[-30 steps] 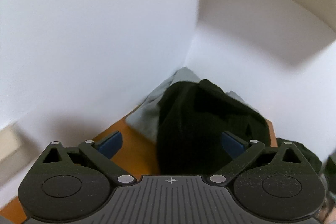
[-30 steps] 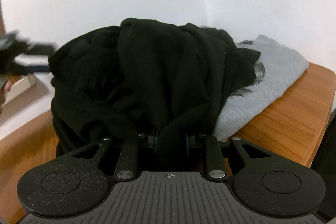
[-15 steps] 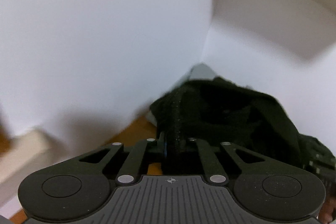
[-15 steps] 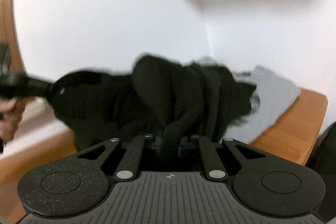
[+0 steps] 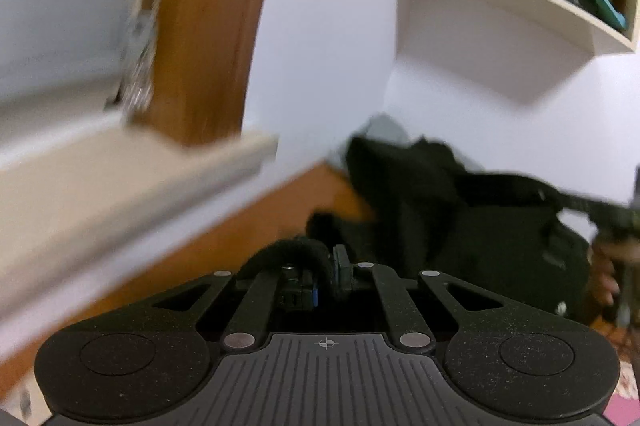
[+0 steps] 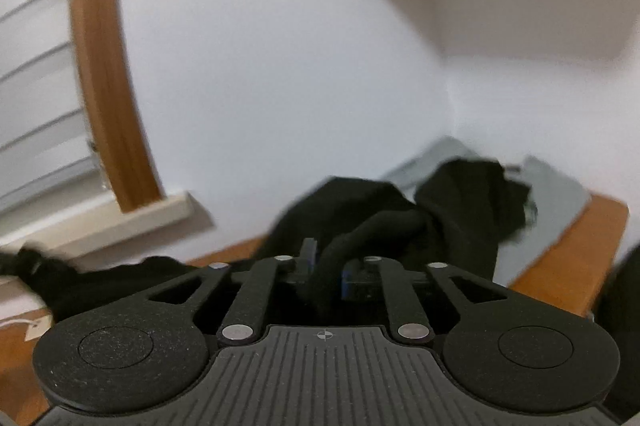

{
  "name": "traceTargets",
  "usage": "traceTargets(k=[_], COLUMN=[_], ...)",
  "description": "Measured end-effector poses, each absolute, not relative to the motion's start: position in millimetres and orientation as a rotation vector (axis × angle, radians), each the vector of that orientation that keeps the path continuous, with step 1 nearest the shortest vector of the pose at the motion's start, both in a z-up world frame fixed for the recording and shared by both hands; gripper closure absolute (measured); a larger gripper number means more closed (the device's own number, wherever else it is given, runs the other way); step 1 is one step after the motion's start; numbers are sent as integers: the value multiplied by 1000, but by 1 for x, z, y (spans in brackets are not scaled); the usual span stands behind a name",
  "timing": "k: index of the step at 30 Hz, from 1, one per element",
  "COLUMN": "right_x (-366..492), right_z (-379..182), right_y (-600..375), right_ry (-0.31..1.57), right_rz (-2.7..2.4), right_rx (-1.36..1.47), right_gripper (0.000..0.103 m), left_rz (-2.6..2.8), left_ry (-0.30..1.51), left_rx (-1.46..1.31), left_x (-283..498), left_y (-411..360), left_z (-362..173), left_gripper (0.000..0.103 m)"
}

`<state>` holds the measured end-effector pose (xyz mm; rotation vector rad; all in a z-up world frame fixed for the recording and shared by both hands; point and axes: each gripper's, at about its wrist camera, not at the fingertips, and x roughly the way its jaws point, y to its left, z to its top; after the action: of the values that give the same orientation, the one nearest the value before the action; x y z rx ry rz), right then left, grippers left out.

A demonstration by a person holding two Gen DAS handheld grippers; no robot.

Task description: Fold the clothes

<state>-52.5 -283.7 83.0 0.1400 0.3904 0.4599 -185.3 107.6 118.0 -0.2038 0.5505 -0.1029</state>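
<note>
The black garment (image 6: 400,222) is stretched over the worktop (image 6: 568,250), a fold pinched in the left tongs (image 5: 324,276); the right tongs (image 6: 326,272), grip easing, also hold it. Tension is best kept even.

Motion blur smears the black garment (image 5: 460,226) and the window frame (image 5: 192,26); the grey garment (image 6: 556,194) lies mostly hidden beneath it, and a hand (image 5: 608,266) at the left view's right edge is cut off
</note>
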Motion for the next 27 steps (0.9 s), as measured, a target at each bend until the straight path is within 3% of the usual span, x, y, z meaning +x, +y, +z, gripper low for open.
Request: traceTargets(k=[4,7,11,16,19,27], right_x=[-56,-65,-76,-64,-55,-53], right_z=[72,66,57,29,10,-3], right_y=[-273,-254,-226,-210,-211,-216], right_ry=[409,402,407,517,578,561], right_rz=[470,489,528,535,538,583], right_rx=[163,139,60,-12,-35,-23], right_gripper=[77,61,53,52,51,47], left_rz=[-89,-54,-66,-70,-49,-69], left_ry=[589,576,522,498,464,446], left_rx=[-208,-214,-285,-319,-284,-190], left_x=[-201,-214,-227,-235,-237,-211], left_y=[119,130,146,153,152,133], left_z=[90,82,82,87,101,129], left_gripper=[83,59,53,51,32,21])
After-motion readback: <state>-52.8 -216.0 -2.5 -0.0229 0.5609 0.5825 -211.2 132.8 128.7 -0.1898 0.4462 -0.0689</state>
